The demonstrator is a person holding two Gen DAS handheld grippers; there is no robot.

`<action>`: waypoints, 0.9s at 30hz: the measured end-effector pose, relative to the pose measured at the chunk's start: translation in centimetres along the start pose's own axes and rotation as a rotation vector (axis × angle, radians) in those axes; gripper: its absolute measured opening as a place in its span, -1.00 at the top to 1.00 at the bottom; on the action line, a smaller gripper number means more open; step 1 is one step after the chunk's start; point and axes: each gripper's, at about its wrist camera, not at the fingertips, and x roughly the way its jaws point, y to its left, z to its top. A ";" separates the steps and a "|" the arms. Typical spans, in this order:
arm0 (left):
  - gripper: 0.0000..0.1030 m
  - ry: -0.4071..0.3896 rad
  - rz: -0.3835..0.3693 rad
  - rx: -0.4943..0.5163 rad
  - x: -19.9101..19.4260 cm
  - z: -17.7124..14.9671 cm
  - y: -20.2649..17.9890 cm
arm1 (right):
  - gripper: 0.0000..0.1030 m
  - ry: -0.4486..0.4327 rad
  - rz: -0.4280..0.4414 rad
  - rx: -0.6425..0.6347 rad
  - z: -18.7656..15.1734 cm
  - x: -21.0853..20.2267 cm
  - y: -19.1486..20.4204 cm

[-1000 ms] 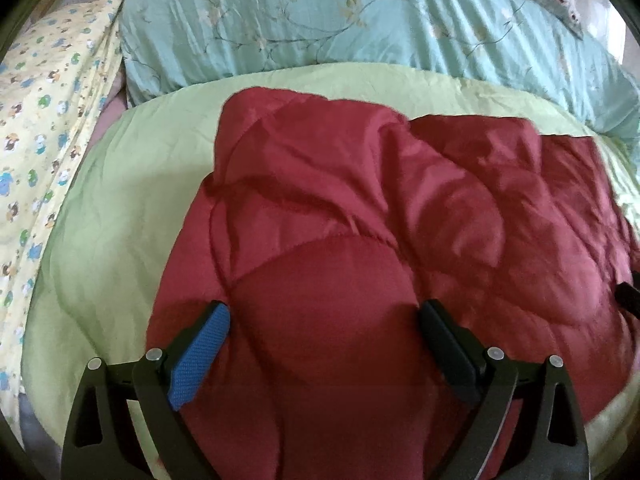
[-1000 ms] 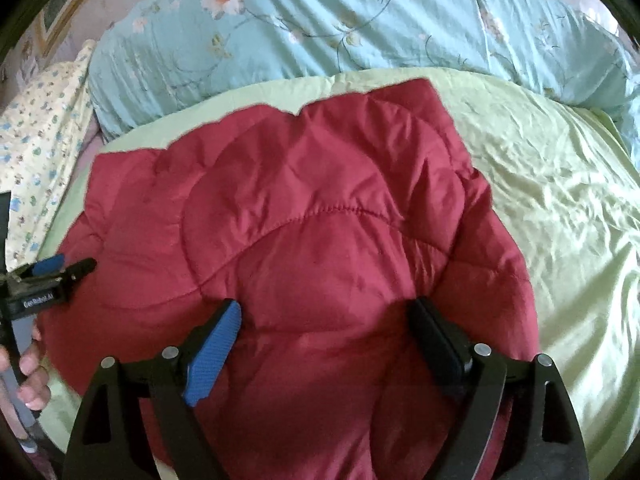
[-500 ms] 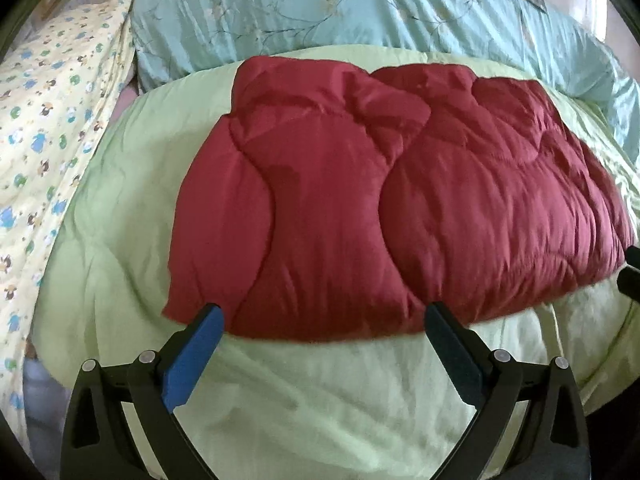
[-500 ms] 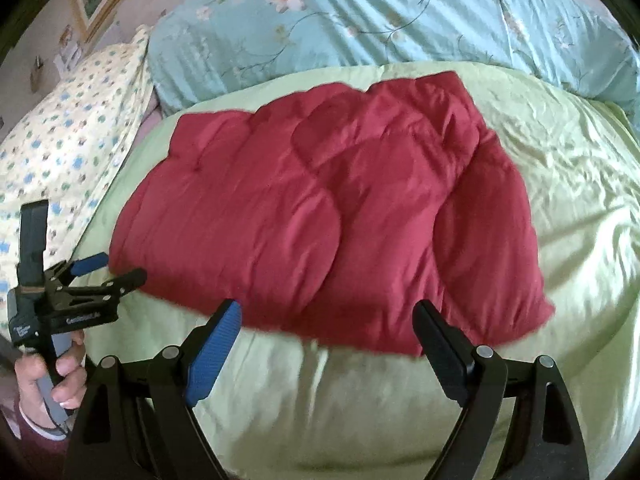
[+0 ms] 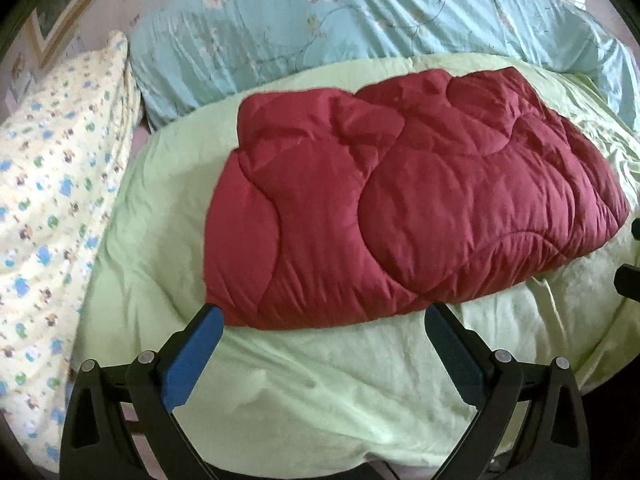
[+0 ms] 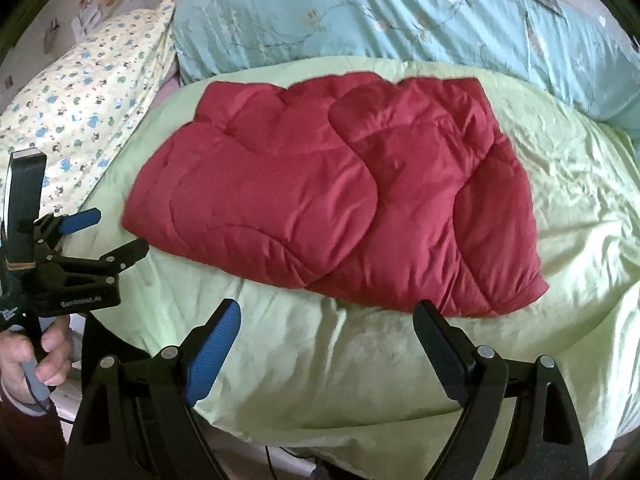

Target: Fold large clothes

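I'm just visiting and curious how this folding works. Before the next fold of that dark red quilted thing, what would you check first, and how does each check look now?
1. Left claw open, nothing held: ok.
2. Right claw open, nothing held: ok.
3. Dark red quilted garment lies free on the pale green bedspread: ok.
4. Its near edge reachable, unobstructed: ok.
5. Layers squared up: not ok, its right half sits skewed.
6. Sleeves tucked in: cannot tell.

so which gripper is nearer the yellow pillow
Left. The left gripper is right beside the yellow pillow; the right gripper is further right, before the quilt.
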 end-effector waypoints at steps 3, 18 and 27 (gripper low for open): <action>-0.99 -0.022 0.019 0.011 -1.1 0.0 -0.4 | -0.82 -0.002 -0.016 -0.018 0.5 -0.7 0.6; -0.99 -0.031 0.006 -0.016 -0.9 1.3 0.2 | -0.85 0.031 -0.011 -0.052 2.1 0.6 1.6; -0.99 -0.041 0.015 -0.011 -0.1 2.6 -0.5 | -0.85 0.005 -0.008 -0.065 4.2 0.5 1.5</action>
